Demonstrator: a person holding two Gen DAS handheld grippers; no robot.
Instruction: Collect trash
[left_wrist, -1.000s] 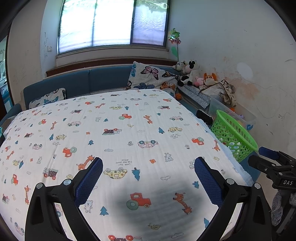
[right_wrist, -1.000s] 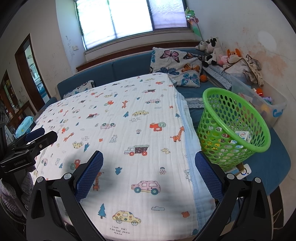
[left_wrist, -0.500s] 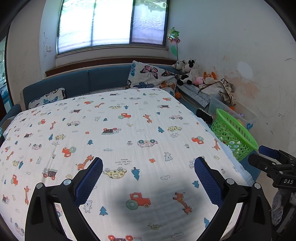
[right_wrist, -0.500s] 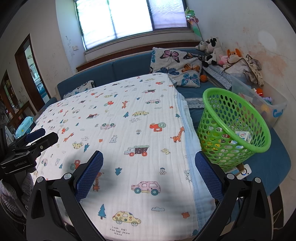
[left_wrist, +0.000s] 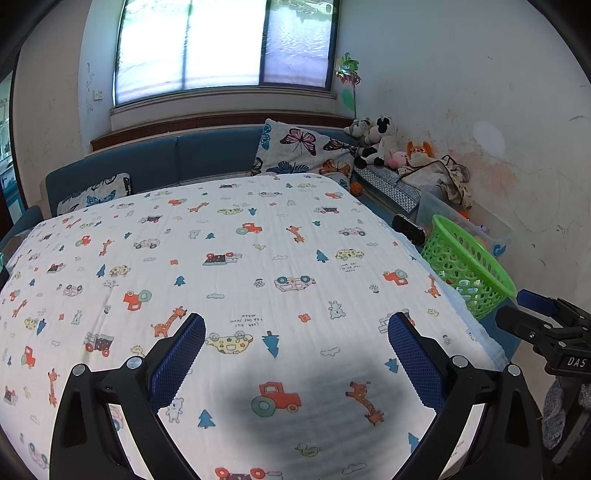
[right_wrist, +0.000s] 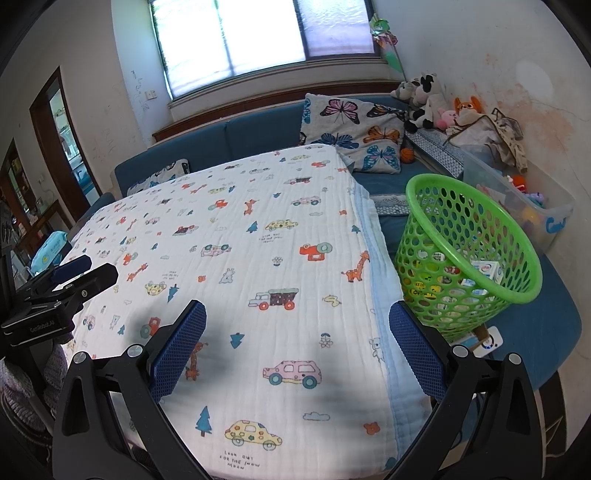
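A green mesh basket stands tilted to the right of the table, with several small cartons and wrappers inside it. It also shows at the right of the left wrist view, basket. My left gripper hangs open over the near part of the patterned cloth, nothing between its blue pads. My right gripper is open too, above the cloth's near right corner, just left of the basket. No loose trash shows on the cloth.
The table's right edge borders a blue bench. A butterfly pillow, plush toys and a clear storage bin line the far right. A white device lies under the basket.
The left wrist view has pulled back slightly, so the basket looks a little smaller. The right gripper has hardly moved. Both stay open.
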